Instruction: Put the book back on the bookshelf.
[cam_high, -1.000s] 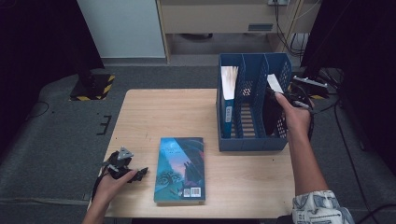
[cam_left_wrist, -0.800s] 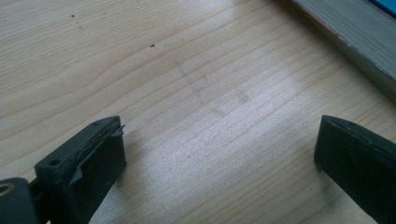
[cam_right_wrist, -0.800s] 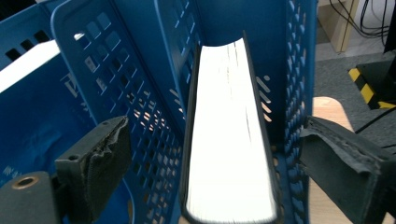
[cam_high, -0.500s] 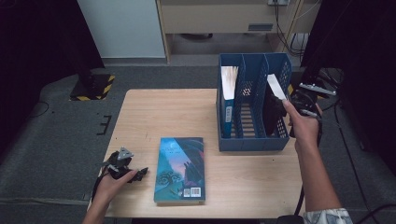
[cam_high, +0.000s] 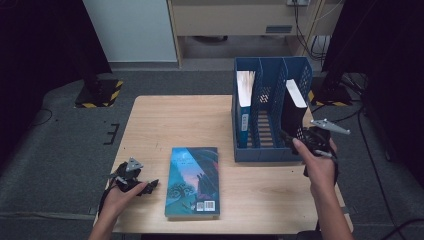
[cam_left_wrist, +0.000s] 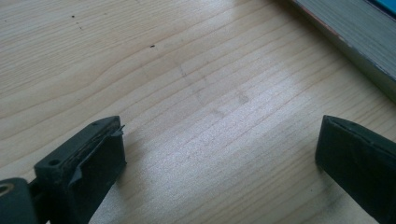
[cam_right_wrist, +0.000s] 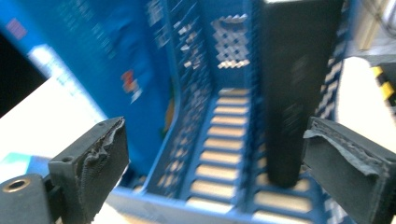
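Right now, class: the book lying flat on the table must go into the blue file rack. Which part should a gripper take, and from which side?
Grip the book by its long page edge, the left one in the high view, probably with the open left gripper resting beside it. It lies flat, cover up, so the jaws must come in low along the table and pinch the thickness.

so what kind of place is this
Probably a lab or recording workspace, not a home: a small wooden table stands on grey carpet, with yellow-black hazard-striped stand bases, loose cables and dark curtains around it.
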